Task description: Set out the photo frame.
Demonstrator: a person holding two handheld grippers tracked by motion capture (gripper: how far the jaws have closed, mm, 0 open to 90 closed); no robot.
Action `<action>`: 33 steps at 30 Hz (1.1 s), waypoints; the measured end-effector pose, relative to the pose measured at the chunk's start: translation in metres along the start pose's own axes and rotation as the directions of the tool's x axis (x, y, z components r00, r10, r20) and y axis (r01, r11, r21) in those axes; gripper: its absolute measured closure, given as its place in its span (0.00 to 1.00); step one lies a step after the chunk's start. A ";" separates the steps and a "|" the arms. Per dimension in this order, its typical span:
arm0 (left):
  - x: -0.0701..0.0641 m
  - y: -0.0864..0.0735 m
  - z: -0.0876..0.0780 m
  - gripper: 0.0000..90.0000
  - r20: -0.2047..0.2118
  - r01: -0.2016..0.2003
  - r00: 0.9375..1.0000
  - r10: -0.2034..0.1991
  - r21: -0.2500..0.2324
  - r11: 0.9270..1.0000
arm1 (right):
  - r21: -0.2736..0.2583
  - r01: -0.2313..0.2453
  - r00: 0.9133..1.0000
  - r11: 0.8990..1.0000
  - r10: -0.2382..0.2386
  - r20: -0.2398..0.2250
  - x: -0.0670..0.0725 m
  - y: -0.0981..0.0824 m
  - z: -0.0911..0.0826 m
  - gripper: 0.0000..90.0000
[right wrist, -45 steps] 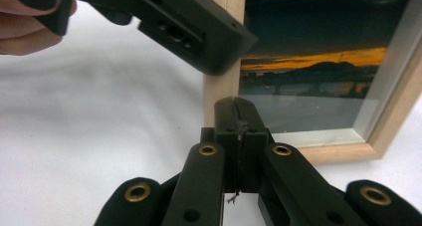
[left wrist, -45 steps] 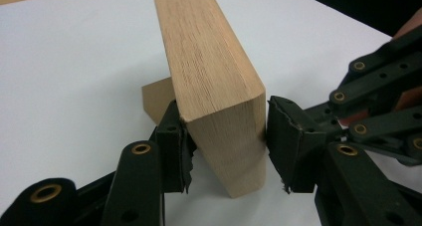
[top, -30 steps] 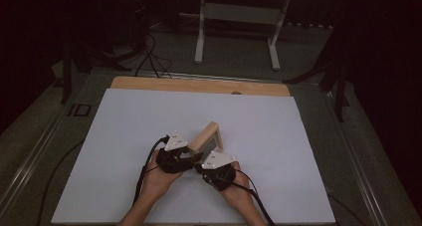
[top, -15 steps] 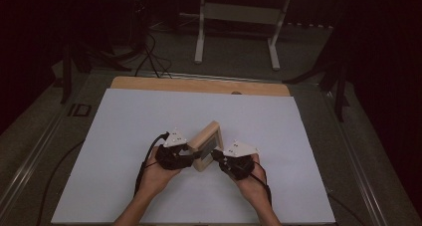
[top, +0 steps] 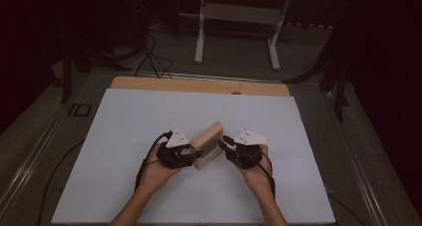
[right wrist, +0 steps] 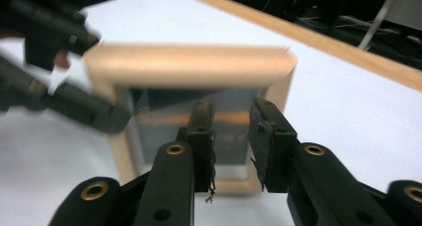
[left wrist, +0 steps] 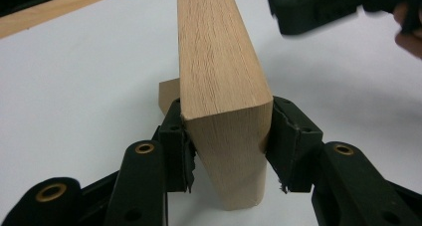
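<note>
Since a second ago the right gripper has drawn back from the wooden frame, jaws just opening on nothing, so the frame, upright mid-table, could tip if the clamping left gripper slackens.

Held: my left gripper clamps the near end of a wooden frame, one pad on each side.
Surface: white table sheet.
Farther off: my other gripper, blurred, upper right.
</note>
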State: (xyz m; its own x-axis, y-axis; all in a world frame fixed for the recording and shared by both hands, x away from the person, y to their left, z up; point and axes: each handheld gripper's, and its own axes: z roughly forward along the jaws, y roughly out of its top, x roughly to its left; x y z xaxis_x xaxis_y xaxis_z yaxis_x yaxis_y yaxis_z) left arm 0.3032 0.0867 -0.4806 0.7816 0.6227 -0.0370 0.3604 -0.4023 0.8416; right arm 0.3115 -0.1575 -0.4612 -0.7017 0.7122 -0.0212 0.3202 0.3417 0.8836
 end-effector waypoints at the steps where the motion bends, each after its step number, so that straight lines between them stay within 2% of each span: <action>1: -0.001 0.000 0.000 0.63 -0.003 -0.007 1.000 0.007 0.000 1.000 | -0.009 -0.006 1.000 1.000 0.006 0.002 -0.002 0.002 0.000 0.79; 14: -0.009 -0.001 0.003 0.64 0.003 -0.054 0.999 0.054 -0.001 0.999 | -0.043 -0.051 0.998 0.998 0.053 0.036 -0.014 0.023 0.011 0.77; 21: -0.011 -0.001 0.006 0.64 0.009 -0.068 0.998 0.068 0.002 0.998 | -0.038 -0.064 0.996 0.997 0.066 0.057 -0.021 0.033 0.023 0.82; 26: -0.010 -0.001 0.005 0.64 0.009 -0.068 0.998 0.068 0.001 0.998 | -0.001 -0.052 0.996 0.999 0.052 0.068 -0.022 0.035 0.033 0.86; 33: -0.008 -0.001 0.004 0.60 -0.002 -0.052 0.999 0.052 0.002 0.999 | 0.021 -0.019 0.996 1.000 0.017 0.087 -0.017 0.038 0.036 0.90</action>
State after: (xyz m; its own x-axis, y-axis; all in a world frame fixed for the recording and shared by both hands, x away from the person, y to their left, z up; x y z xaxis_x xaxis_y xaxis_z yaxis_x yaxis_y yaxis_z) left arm 0.2985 0.0797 -0.4836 0.7986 0.6019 0.0081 0.3200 -0.4358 0.8413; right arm 0.3585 -0.1353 -0.4440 -0.6382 0.7685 -0.0463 0.3469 0.3408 0.8738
